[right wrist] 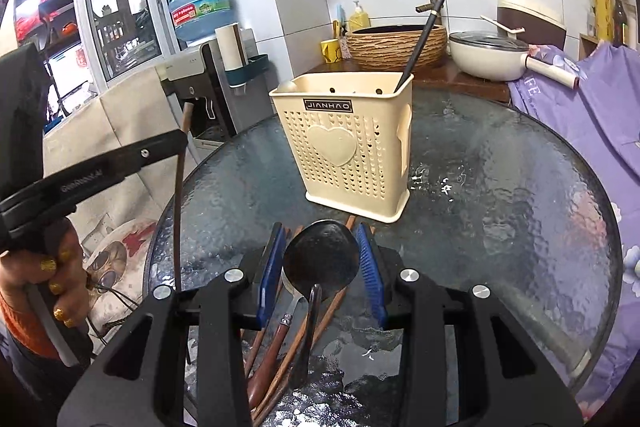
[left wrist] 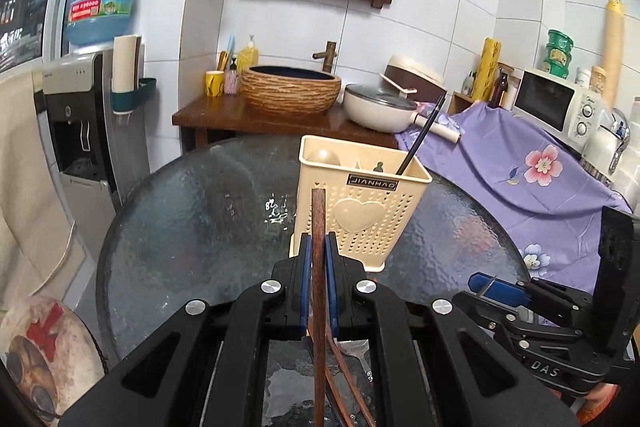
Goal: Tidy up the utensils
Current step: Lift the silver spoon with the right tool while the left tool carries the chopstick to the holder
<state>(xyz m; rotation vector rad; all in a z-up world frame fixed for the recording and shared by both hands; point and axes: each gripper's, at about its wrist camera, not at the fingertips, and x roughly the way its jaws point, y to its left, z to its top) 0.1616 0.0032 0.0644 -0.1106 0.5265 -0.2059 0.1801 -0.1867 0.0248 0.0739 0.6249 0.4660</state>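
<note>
Presently left tongs (left wrist: 318,247) clamped brown chopstick (left wrist: 319,223); right tongs (right wrist: 320,259) gripped dark spoon (right wrist: 320,259); cream holder (right wrist: 344,143) at twelve o'clock on worktop (right wrist: 500,195).

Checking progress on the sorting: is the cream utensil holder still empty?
No, the cream utensil holder already holds a black chopstick leaning out and a spoon bowl at its rim.

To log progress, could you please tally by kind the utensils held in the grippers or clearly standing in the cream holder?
Chopsticks: 2, with the brown chopstick in the left gripper and the black chopstick in the holder.
Spoons: 2, with the dark spoon in the right gripper and the pale spoon in the holder.
Total: 4. One more dark handle in the holder is unclear and not counted.
</note>
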